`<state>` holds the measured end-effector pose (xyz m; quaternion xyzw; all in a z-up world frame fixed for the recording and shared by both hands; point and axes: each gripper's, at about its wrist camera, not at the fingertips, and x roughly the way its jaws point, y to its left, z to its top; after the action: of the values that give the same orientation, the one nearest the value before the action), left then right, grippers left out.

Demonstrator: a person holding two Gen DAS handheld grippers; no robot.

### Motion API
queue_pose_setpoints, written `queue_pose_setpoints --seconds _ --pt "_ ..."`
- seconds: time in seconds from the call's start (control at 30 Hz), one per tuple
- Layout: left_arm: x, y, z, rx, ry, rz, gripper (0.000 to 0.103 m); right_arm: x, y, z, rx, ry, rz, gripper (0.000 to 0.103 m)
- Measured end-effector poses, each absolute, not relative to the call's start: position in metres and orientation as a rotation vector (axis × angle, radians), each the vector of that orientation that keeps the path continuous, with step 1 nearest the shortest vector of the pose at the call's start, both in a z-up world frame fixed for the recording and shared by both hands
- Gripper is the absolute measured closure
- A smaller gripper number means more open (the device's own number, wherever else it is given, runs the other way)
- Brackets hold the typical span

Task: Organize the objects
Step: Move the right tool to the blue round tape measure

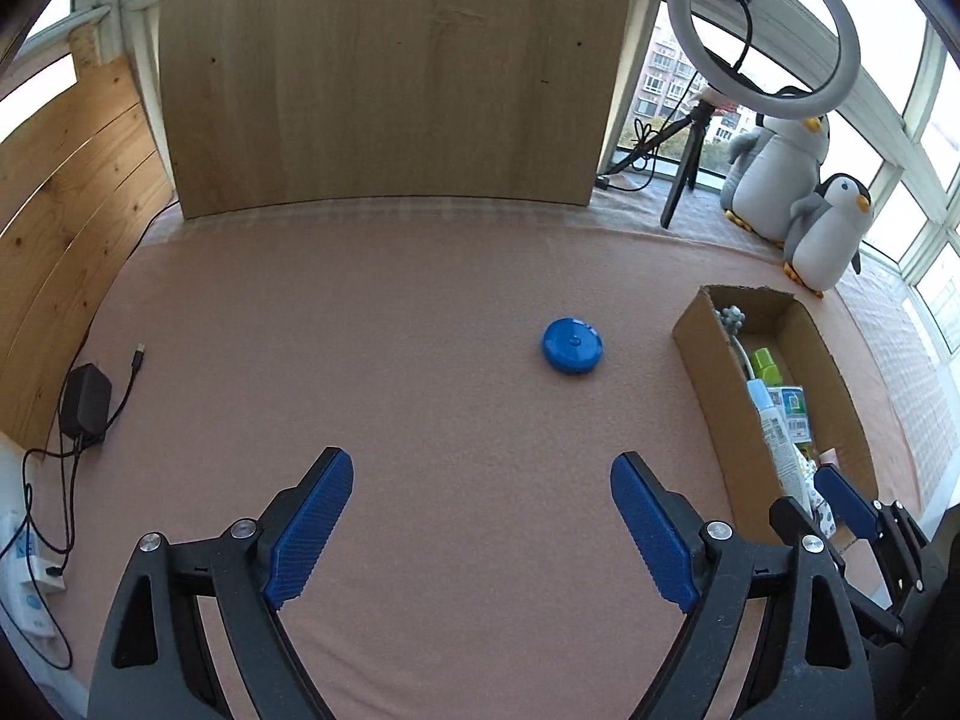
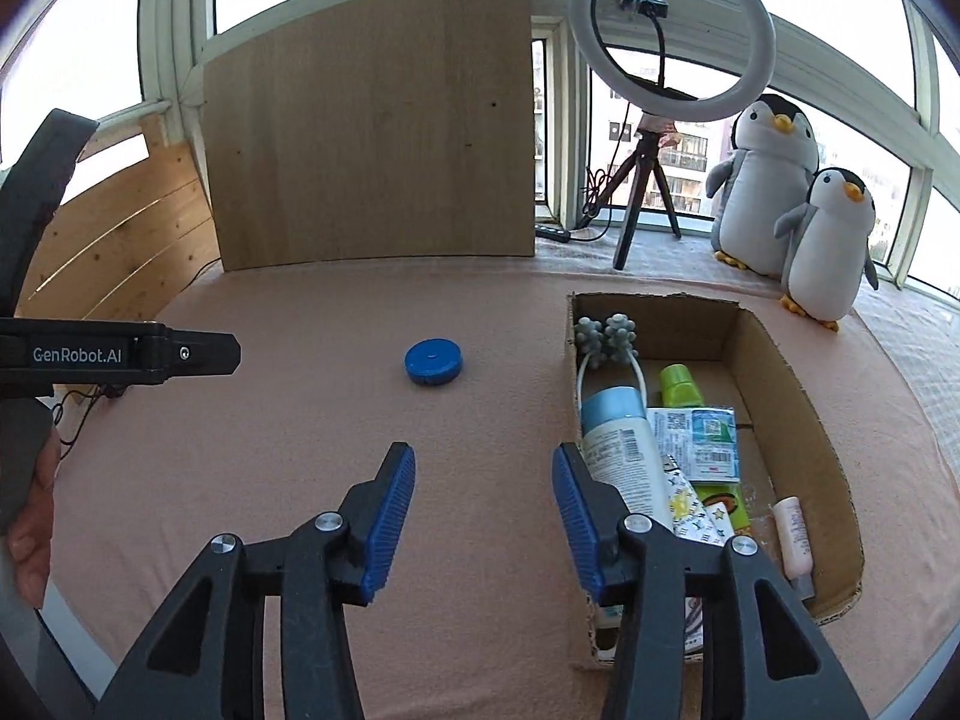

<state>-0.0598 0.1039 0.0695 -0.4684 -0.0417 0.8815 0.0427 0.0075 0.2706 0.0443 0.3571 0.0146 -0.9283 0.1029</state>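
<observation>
A round blue disc (image 1: pixel 572 345) lies alone on the pink cloth, also in the right wrist view as the disc (image 2: pixel 433 362). My left gripper (image 1: pixel 480 468) stands open well short of it, nothing between its blue pads. My right gripper (image 2: pixel 483 465) is open too, near the left wall of a cardboard box (image 2: pixel 780 354), and empty. The box (image 1: pixel 696 324) holds a spray bottle (image 2: pixel 624 450), a green cap (image 2: pixel 681 385), packets, a grey massage roller (image 2: pixel 606 333) and a small pink tube (image 2: pixel 793 534). The right gripper's fingers (image 1: pixel 843 498) show beside the box in the left wrist view.
A wooden board (image 1: pixel 396 72) stands upright at the back. Two penguin plush toys (image 2: pixel 804 222) and a ring light on a tripod (image 2: pixel 660 90) stand at the back right. A black charger with cables (image 1: pixel 87 399) lies at the left. A person's hand (image 2: pixel 30 516) holds the left gripper's handle.
</observation>
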Motion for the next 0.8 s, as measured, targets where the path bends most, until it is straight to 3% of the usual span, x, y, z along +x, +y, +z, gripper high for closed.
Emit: queue_pose_setpoints --seconds 0.07,0.1,0.33,0.57,0.8 --pt "-0.054 0.091 0.075 -1.425 -0.158 2.711 0.013 0.0 0.254 0.032 1.113 0.085 -2.696 0.035" --pt "-0.051 0.085 0.078 -1.415 -0.17 2.719 0.013 -0.005 0.245 0.02 1.165 0.11 -2.667 0.032" --pt "-0.031 0.049 0.083 -1.388 -0.219 2.768 0.011 -0.05 0.211 -0.046 1.407 0.161 -2.551 0.032" --pt "-0.015 0.011 0.076 -1.43 -0.326 2.774 0.011 -0.107 0.205 -0.052 1.378 0.151 -2.619 0.019" --pt "0.0 -0.019 0.076 -1.439 -0.4 2.804 0.011 -0.149 0.204 -0.053 1.366 0.142 -2.624 0.019"
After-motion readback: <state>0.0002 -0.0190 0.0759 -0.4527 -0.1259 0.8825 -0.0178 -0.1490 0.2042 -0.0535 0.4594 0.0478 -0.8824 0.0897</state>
